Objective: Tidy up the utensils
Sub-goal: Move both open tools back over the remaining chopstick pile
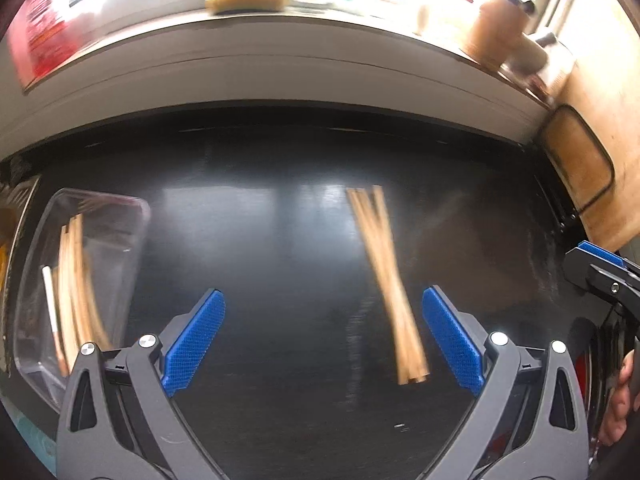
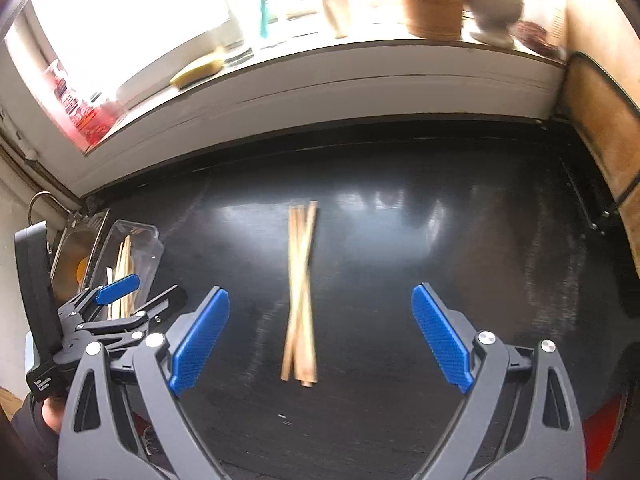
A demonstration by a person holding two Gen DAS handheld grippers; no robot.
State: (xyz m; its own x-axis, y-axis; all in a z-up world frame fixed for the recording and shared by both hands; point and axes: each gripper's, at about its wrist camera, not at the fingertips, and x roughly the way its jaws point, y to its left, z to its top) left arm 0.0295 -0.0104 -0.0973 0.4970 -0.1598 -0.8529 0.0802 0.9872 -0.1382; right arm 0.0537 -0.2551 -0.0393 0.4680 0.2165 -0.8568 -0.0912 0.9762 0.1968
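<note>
A loose bundle of wooden chopsticks [image 1: 386, 280] [image 2: 302, 292] lies on the black countertop [image 1: 280, 208]. My left gripper [image 1: 323, 314] is open, its right pad just right of the bundle's near end. My right gripper [image 2: 320, 312] is open too, hovering with the bundle centred between its fingers, not touching. A clear plastic tray [image 1: 120, 216] [image 2: 150, 236] at the left holds several more wooden sticks [image 1: 74, 280] and one white one. In the right wrist view the left gripper [image 2: 136, 292] shows beside the tray; in the left wrist view the right gripper shows one blue pad [image 1: 600, 254] at the right edge.
A white windowsill [image 2: 320, 76] runs along the back with a sponge [image 2: 198, 68], a wooden jar [image 2: 432, 0] and a white mortar [image 2: 496, 8]. A wooden board [image 1: 576, 160] leans at the right. A sink [image 2: 74, 256] lies left of the tray. A hand [image 1: 620, 400] grips the right tool.
</note>
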